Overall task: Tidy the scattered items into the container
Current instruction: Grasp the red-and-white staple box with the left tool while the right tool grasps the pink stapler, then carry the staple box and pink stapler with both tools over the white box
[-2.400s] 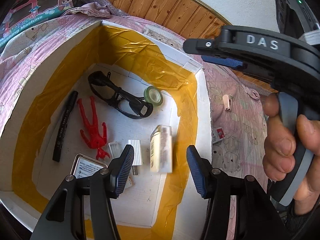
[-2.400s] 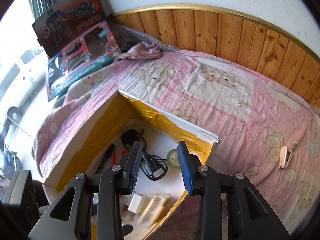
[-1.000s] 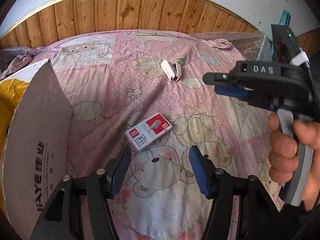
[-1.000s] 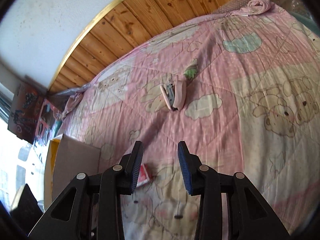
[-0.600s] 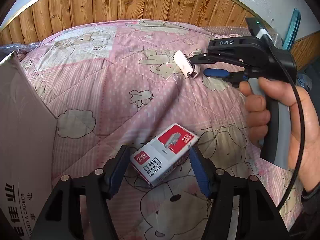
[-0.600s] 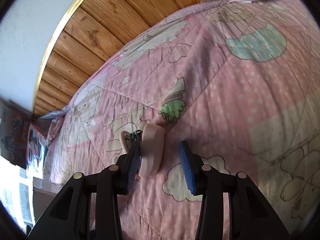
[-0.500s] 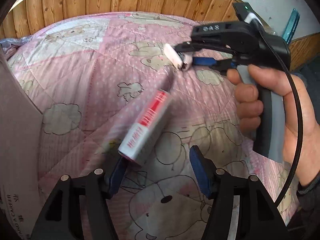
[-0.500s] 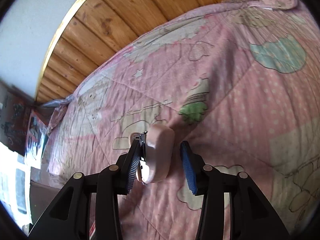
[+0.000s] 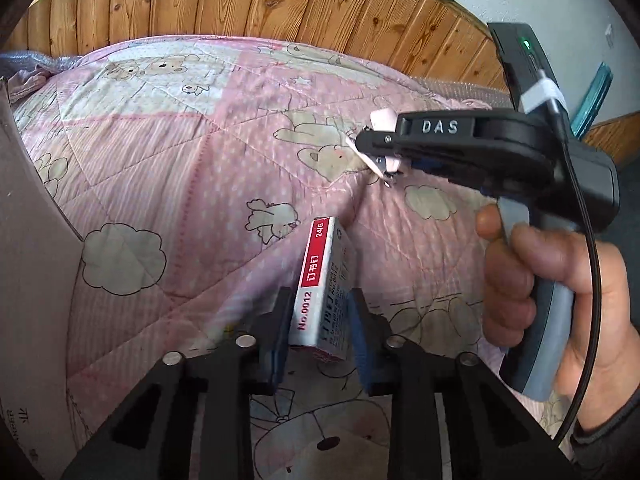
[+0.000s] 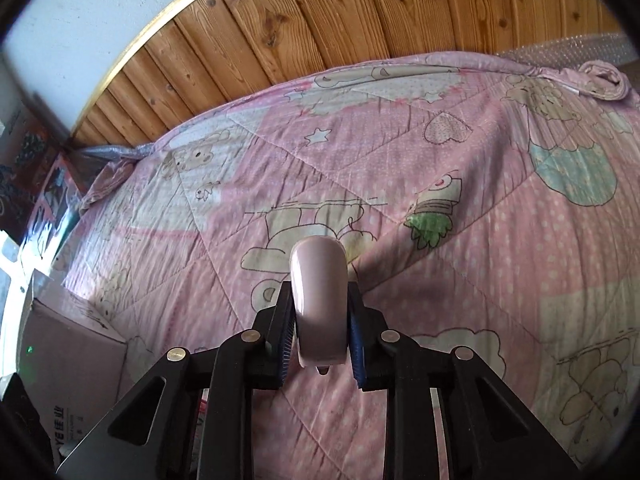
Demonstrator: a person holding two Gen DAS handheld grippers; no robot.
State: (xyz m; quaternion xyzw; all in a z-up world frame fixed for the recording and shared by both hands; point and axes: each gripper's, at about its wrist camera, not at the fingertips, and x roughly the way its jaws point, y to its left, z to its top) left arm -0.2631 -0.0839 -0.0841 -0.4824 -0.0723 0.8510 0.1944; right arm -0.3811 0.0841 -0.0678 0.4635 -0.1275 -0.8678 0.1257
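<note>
Staple box [image 9: 322, 288] is clamped between left gripper [image 9: 320, 334] fingers; right gripper [image 10: 320, 338] fingers pinch the stapler [image 10: 319, 304].

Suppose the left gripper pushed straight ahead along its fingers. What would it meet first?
Probably the pink quilt: the left gripper, shut on the staple box, points along the bedding toward the wooden wall panelling; depth is unclear.
</note>
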